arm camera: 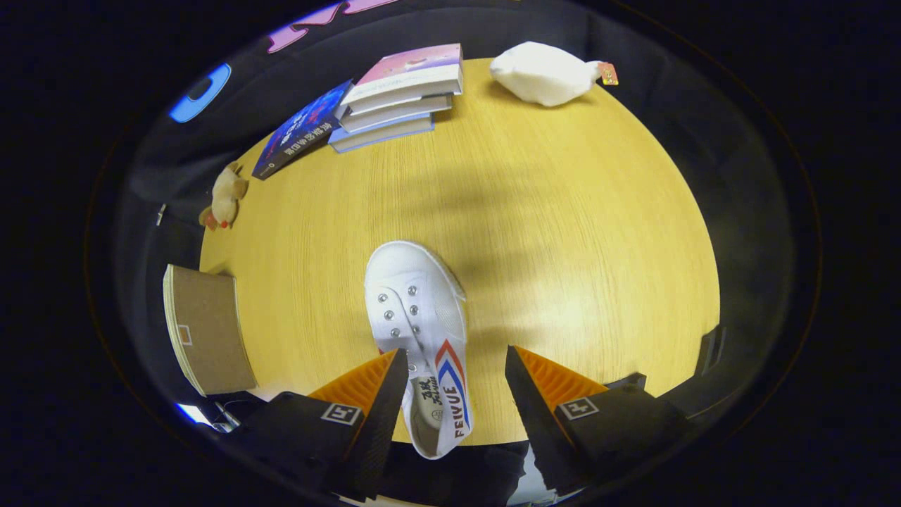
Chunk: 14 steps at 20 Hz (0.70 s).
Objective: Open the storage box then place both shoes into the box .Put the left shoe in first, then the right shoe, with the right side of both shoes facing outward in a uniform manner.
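Observation:
One white canvas shoe (421,303) with red and blue stripes on its side lies on the wooden table (563,232), toe pointing away from me. Its heel end reaches back between my fingers and hangs over the table's near edge. My gripper (456,351) is open, the fingers wide apart. The left fingertip (398,366) overlaps the shoe's opening, and the right fingertip (517,366) stands clear of the shoe over bare table. A brown cardboard storage box (204,331) sits to the left of the fingers at the table's edge; I cannot tell whether its lid is open.
A stack of books (398,95) and a dark blue book (303,130) lie at the table's far side. Beyond them to the right rests a white soft pouch (542,72). A small tan plush toy (227,196) sits at the far left edge.

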Each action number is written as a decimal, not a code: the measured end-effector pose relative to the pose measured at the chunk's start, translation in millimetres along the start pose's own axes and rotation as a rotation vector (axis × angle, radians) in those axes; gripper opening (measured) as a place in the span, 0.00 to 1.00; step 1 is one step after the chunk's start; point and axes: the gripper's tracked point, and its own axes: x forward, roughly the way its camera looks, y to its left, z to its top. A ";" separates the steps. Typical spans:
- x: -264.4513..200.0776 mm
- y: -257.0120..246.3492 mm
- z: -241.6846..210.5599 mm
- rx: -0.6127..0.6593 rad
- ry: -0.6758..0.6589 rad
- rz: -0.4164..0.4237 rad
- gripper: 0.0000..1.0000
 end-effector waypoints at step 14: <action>32.8 2.2 -6.0 -0.099 0.018 -0.017 0.30</action>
